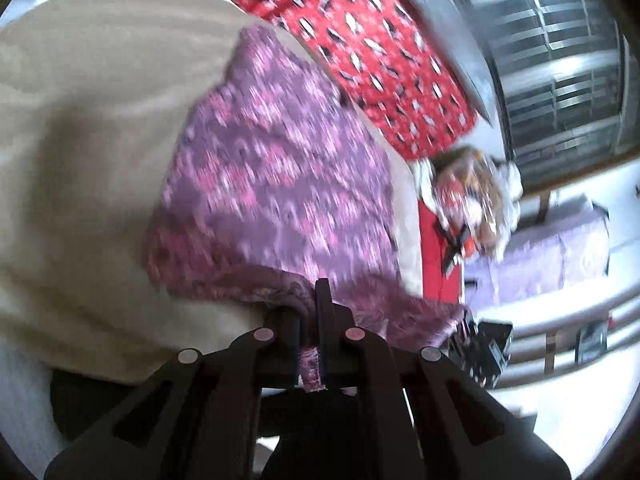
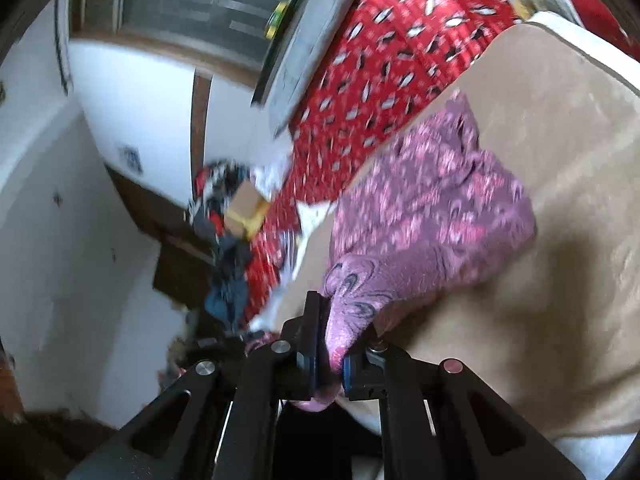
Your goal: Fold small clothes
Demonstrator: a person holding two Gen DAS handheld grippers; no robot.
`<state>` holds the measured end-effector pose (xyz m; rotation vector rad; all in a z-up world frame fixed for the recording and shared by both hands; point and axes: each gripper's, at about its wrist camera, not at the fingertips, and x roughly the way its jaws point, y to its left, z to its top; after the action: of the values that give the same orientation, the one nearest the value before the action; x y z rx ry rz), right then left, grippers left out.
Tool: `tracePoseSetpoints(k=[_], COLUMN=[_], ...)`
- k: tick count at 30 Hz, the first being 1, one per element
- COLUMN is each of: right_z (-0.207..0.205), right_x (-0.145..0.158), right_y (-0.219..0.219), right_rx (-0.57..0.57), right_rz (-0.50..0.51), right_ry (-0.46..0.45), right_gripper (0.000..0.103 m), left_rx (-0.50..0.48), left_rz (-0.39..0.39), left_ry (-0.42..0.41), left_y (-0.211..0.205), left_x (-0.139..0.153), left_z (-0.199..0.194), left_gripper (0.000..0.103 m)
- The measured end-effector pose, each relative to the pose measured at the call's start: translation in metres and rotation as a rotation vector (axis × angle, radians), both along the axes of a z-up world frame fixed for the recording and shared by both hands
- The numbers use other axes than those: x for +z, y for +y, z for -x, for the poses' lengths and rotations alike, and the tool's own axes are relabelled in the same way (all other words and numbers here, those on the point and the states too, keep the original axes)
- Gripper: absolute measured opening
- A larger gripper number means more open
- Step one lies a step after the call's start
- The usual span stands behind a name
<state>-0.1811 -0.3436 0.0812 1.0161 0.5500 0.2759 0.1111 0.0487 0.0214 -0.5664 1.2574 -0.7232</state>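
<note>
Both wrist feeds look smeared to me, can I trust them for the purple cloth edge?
Left wrist view: motion blur smears the purple cloth; only the left gripper is sharp. Right wrist view: same smear, right gripper crisp, window glaring. Fisheye bends both; edges unreliable.

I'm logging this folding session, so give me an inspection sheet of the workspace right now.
Surface: beige padded fabric surface, bare around the garment.
Job's things: purple-and-pink patterned small garment, near edge lifted.
Clutter: red blanket with black-and-white print; heap of mixed clothes beyond it.
Grippers: left tongs shut on the garment's edge; right tongs shut on another part of it.
Cables: nothing seen.
Surroundings: white walls, barred window; pictures are blurred.
</note>
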Motion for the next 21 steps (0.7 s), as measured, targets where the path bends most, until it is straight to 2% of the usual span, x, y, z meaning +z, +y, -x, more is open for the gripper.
tracePoseSetpoints(k=[5,10,15,21], right_z=[-0.033,-0.093,-0.157,-0.218], right_x=[-0.008,-0.023,-0.037,-0.058], right_y=[-0.032,-0.054,-0.084,-0.127], right_rx=[-0.072,-0.096,-0.154,-0.272], right_rz=[-0.033,-0.024,-0.029,-0.046], right_ry=[0.058,0.125,0.115,0.114], right_gripper=[0.008,0.008,0.008,0.006], left_rx=[0.071,0.122,0.163,0.202], left_rz=[-0.034,-0.032,-0.032,-0.076], left_ry=[-0.008,-0.010,-0.016,-0.025], left_y=[-0.005,-0.021,-0.045,-0.074], left_x=[-0.001,-0.006,-0.015,-0.028], left_z=[-0.044,-0.102,-0.167,-0.239], left_gripper=[0.004,0.004,0.004,0.004])
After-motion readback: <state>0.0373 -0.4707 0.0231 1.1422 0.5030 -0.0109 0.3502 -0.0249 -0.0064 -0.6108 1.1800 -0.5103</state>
